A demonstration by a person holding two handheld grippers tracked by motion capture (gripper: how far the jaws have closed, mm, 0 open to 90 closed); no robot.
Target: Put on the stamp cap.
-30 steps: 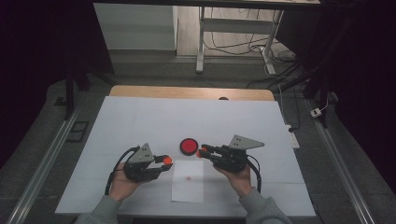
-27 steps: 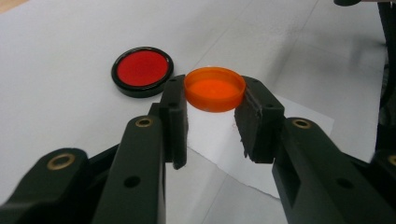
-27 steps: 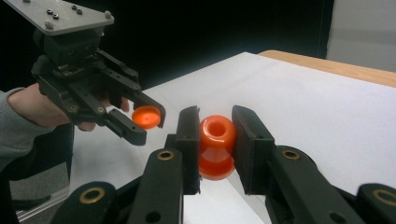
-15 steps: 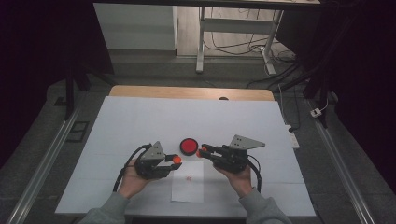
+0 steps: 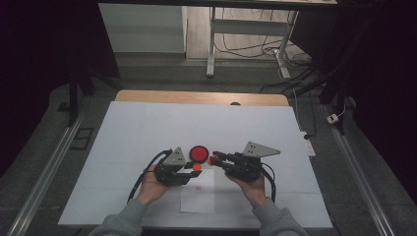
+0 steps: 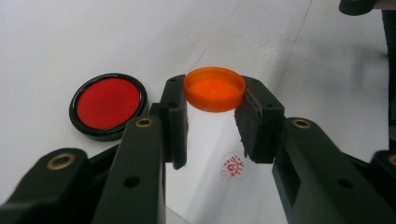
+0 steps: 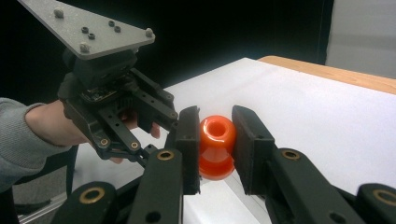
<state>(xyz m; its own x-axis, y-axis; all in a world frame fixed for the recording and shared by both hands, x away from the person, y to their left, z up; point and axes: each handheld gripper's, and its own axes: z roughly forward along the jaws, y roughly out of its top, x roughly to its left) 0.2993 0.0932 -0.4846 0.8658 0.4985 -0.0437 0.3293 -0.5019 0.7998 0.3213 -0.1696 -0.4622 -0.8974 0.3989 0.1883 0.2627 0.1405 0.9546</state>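
Now the left claw (image 6: 210, 116) is closed on an orange cap (image 6: 215, 88), gripped by its rim with the hollow facing up, and the right claw (image 7: 215, 144) is clamped on the orange stamp (image 7: 217, 144). To cap it cleanly, I would line the stamp's end squarely with the cap's mouth before pressing, keeping both level. On the worktop (image 5: 147, 132) the red ink pad (image 5: 199, 153) sits at twelve o'clock between the claws, clear of the stamped sheet (image 5: 199, 196).

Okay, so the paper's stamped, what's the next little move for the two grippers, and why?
Probably bring the orange cap in the left gripper to the orange stamp in the right gripper and press it on: a red print is already on the paper, and both parts are held near each other.
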